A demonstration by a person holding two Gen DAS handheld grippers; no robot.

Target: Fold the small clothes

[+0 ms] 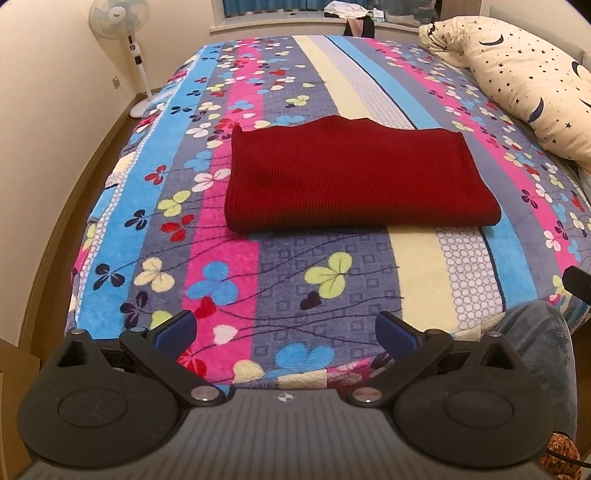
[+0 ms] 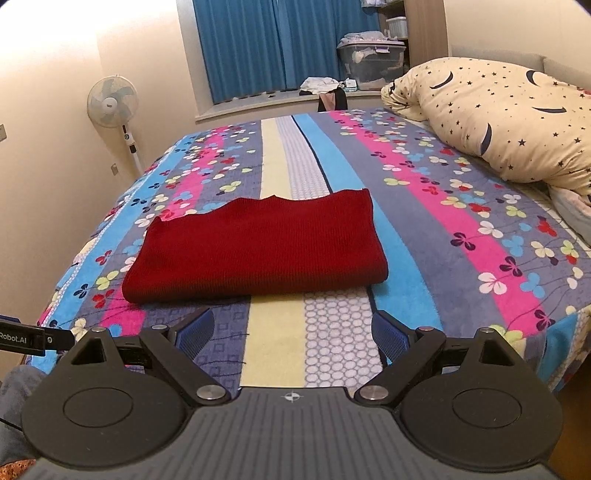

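So the dark red knit sweater (image 1: pixel 354 177) (image 2: pixel 258 247) is lying folded into a neat rectangle on the bed (image 1: pixel 332 280) (image 2: pixel 424 206), toward the near edge and a bit left of the middle. Both grippers are back at that near edge, clear of the cloth: left hand-held gripper (image 1: pixel 286 328) has its jaws spread wide with nothing in them, right hand-held gripper (image 2: pixel 293 332) same deal. A star-and-moon duvet (image 1: pixel 524 81) (image 2: pixel 498 118) is bunched along the bed's right edge, and a standing fan (image 1: pixel 122 33) (image 2: pixel 112 101) sits off its far left corner.
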